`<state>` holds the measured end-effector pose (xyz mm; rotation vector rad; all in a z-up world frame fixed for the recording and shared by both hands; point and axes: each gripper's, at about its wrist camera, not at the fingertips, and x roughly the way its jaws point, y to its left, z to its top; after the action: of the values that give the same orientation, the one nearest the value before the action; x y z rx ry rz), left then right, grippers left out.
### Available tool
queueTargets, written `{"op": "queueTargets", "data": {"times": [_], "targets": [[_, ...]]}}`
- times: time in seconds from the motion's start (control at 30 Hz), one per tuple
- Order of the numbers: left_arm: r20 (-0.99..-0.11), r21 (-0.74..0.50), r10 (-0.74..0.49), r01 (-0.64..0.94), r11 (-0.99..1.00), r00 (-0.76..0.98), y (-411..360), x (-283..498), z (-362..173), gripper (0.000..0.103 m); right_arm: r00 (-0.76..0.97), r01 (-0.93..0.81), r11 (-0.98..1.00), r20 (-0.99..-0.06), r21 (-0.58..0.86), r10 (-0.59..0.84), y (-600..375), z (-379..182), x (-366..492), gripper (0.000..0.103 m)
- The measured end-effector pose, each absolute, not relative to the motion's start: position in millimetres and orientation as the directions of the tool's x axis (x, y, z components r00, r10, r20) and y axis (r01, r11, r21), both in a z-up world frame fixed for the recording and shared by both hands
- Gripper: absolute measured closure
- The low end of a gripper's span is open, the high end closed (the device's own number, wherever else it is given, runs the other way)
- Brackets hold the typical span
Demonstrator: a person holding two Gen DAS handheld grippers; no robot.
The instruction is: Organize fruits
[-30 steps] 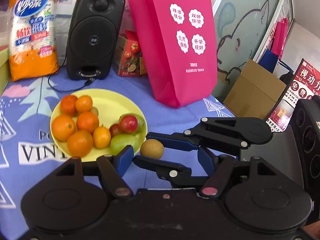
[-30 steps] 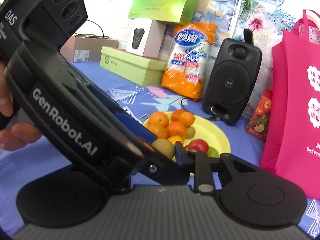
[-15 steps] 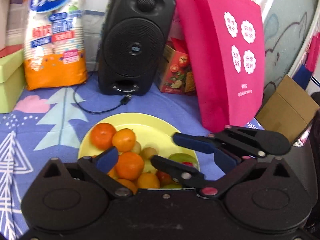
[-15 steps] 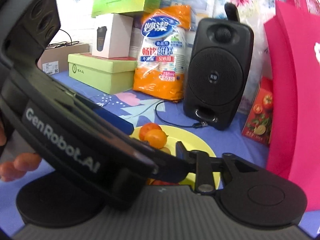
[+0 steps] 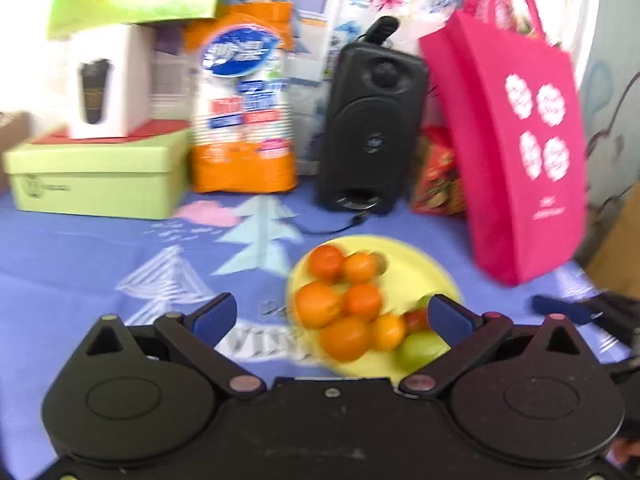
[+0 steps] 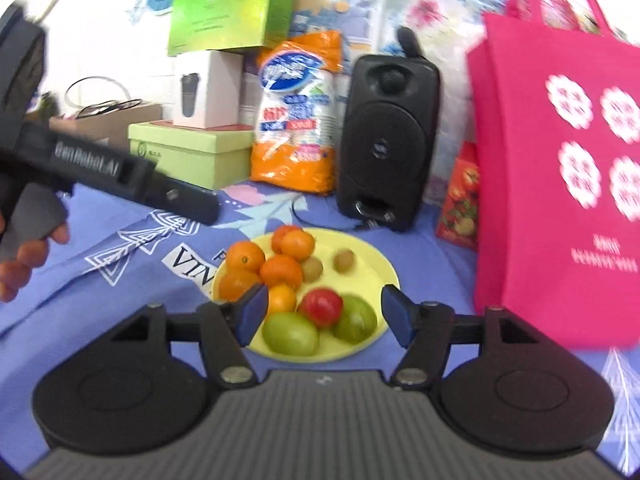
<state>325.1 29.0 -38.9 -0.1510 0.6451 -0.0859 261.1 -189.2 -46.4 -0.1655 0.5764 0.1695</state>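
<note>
The round yellow plastic plate (image 6: 376, 264) lies flat on the blue patterned tablecloth (image 6: 120, 264), holding the orange tangerines (image 6: 280, 270), two brown kiwis (image 6: 344, 260), a red tomato-like fruit (image 6: 320, 307) and two green fruits (image 6: 290, 334). The kiwi that lay just off the plate's rim a second ago now rests on its bare far side. Open cloth spreads to the plate's left and front; a tall pink fabric tote bag (image 6: 560, 184) stands close on its right, and a black speaker (image 6: 386, 140) behind it. The right gripper (image 6: 324, 314) is spread wide and empty over the plate's near edge. The left gripper (image 5: 332, 314), which has pulled back, is likewise spread wide and empty.
</note>
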Motion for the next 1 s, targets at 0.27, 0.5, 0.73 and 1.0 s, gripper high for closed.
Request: {"op": "queueTargets", "data": {"times": [0.27, 0.5, 0.73, 1.0], "targets": [[-0.681, 0.005, 0.055, -0.07, 0.998, 0.73, 18, 277, -43, 0.0, 0.816, -0.073, 0.994, -0.577, -0.079, 0.014, -180, -37, 218, 0.0], [-0.689, 0.193, 0.178, -0.059, 0.979, 0.702, -6, 233, -54, 0.0, 0.789, 0.047, 0.996, -0.609, -0.073, -0.082, -181, -45, 192, 0.0], [-0.69, 0.11, 0.105, -0.04, 0.993, 0.716, -16, 203, -49, 0.0, 0.789, 0.056, 0.997, -0.61, -0.049, -0.075, -179, -42, 170, 0.0], [-0.671, 0.068, 0.086, -0.055, 0.996, 0.736, -14, 180, -41, 0.0, 0.806, 0.059, 0.997, -0.587, -0.04, -0.071, -178, -36, 149, 0.0]]}}
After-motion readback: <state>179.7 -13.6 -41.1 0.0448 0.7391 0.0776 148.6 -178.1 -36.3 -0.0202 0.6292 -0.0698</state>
